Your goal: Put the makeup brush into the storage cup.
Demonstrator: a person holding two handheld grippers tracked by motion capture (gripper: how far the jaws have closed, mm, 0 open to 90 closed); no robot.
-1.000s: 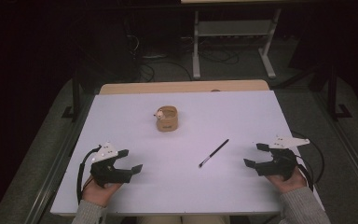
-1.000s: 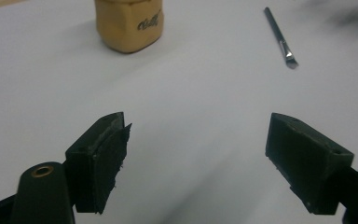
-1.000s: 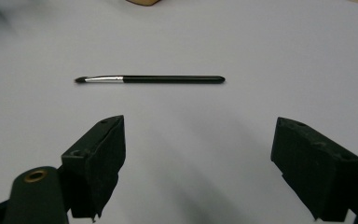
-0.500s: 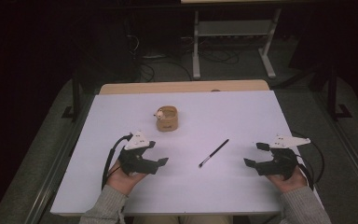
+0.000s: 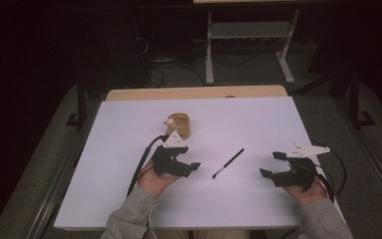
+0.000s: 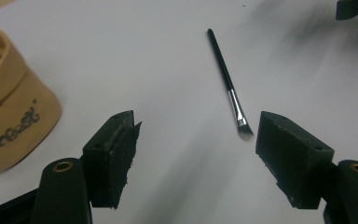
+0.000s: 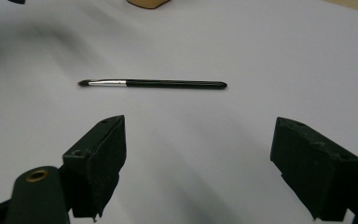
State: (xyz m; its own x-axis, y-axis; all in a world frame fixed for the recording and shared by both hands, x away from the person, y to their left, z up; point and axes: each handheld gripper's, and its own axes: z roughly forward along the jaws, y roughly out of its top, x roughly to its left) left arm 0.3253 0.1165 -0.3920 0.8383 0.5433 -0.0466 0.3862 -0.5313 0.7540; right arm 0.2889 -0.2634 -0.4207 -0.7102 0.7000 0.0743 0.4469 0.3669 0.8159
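The slim black-handled brush with a silver ferrule [image 5: 228, 163] is lying flat on the white table [image 5: 129, 124], untouched, between both hands. The left hand-held gripper [image 5: 191, 167] is sitting just beside its bristle end, jaws apart though just closing, nothing between them. The right hand-held gripper [image 5: 270, 164] is standing open, well apart. A tan round wooden holder [image 5: 180, 123] is standing behind.
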